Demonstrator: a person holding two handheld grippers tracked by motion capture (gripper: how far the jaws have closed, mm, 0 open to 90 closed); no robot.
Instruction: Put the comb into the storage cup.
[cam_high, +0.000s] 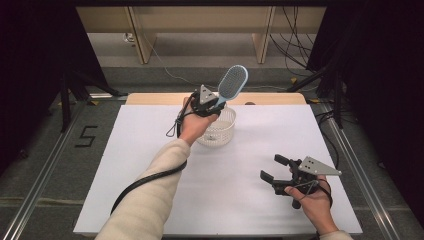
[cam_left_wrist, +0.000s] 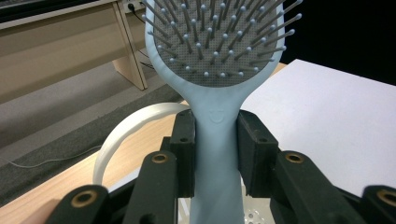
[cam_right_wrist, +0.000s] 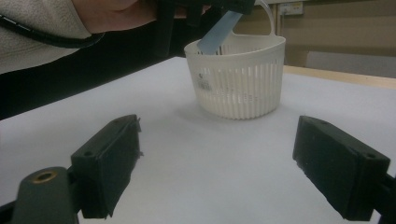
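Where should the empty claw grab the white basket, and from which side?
Probably the arched handle of the white basket, from above: it stands clear over the rim, thin enough for open jaws. The right claw is open and free; the left claw is shut on the blue hairbrush, whose handle tip hangs over the basket.
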